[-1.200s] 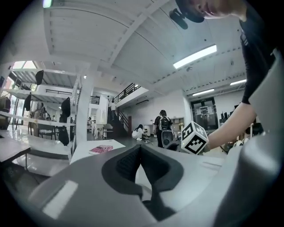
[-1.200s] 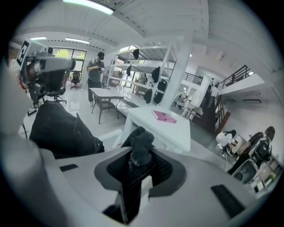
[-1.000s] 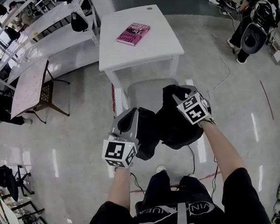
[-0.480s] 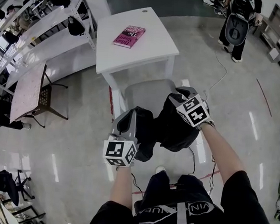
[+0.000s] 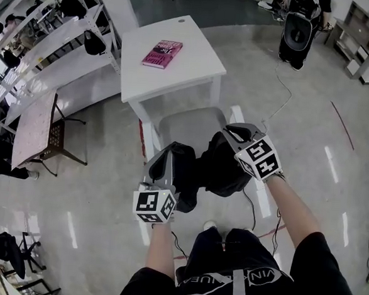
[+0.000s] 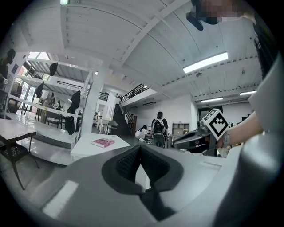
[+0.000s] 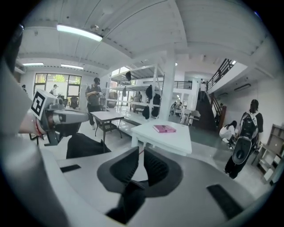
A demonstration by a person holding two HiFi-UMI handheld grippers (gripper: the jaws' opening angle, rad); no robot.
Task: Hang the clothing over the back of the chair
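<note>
Head view: the white table (image 5: 190,68) stands ahead, with the pale chair (image 5: 187,124) just beside it, below the hands. The dark clothing (image 5: 215,170) hangs bunched between the two grippers, over the chair's near edge and not yet draped. The left gripper (image 5: 162,162) pinches it tight; the right gripper (image 5: 237,135) is closing on a fold. The next move, I judge, calls for spreading it and lowering it across the backrest.
</note>
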